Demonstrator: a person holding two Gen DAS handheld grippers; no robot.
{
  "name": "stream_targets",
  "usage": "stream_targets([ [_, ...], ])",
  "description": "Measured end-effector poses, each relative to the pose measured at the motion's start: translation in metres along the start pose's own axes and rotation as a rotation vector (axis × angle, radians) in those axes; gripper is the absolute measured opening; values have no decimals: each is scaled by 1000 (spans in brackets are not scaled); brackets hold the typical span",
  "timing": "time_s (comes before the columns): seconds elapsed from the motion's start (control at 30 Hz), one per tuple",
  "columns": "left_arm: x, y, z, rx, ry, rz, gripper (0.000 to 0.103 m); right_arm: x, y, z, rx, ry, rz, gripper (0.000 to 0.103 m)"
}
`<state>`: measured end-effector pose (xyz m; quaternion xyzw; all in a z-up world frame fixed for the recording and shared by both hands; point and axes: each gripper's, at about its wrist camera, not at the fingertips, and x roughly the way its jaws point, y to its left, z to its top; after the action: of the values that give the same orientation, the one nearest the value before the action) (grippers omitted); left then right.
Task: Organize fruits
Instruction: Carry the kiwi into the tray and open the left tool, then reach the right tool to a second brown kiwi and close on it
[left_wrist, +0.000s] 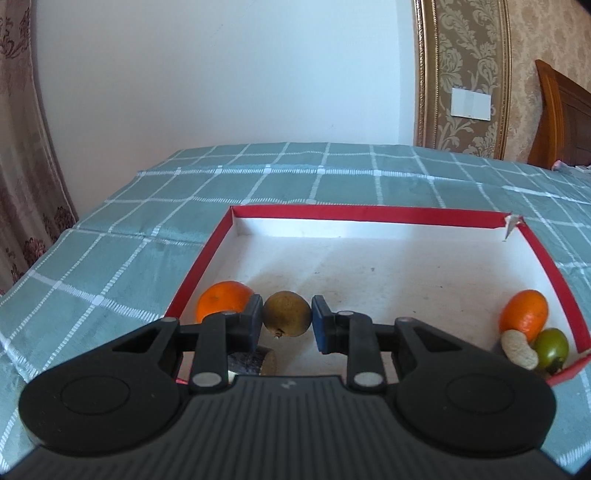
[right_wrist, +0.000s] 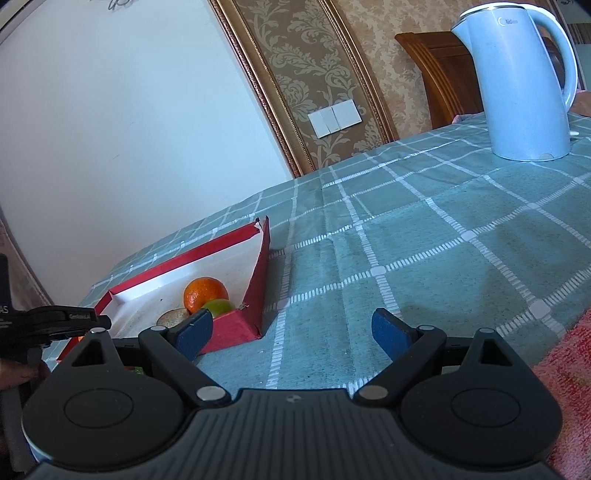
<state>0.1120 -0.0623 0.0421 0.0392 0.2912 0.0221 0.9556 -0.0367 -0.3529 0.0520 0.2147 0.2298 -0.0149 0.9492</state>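
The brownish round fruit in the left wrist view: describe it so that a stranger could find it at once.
Find the red-walled tray on the checked tablecloth. Above its near left part, the left gripper is shut on the brownish round fruit. Dull olive-brown skin separates it from the bright orange alongside.

White wall (left_wrist: 221, 74); damask wallpaper panel (left_wrist: 469, 74), gilt-framed, with light switch (left_wrist: 471, 103). Curtain (left_wrist: 22, 166) at left. Wooden headboard (left_wrist: 565, 118). Table under teal checked cloth (left_wrist: 332, 184). Daylight.

Red-rimmed white box (left_wrist: 207, 254); teal white-checked cloth (left_wrist: 110, 258); orange fruit (left_wrist: 221, 301); pale-blue kettle (right_wrist: 524, 85).
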Motion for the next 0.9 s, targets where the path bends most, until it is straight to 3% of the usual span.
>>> stream_targets([
  [0.07, 0, 0, -1, -1, -5, 1, 27, 0, 0, 0, 0, 0, 1, 93],
  [0.17, -3, -3, -1, 2, -13, 0, 39, 0, 0, 0, 0, 0, 0, 93],
  [0.3, -12, -1, 0, 1, -40, 16, 69, 0, 0, 0, 1, -1, -1, 93],
  [0.47, -35, 9, 0, -21, -80, 3, 92, 0, 0, 0, 6, -3, -5, 93],
  [0.67, -67, 32, -9, -34, -124, -13, 100, -1, -2, 0, 15, -11, -12, 93],
  [0.9, -90, 93, -36, -93, -195, 44, 103, -8, -3, -1, 18, -47, -3, 93],
])
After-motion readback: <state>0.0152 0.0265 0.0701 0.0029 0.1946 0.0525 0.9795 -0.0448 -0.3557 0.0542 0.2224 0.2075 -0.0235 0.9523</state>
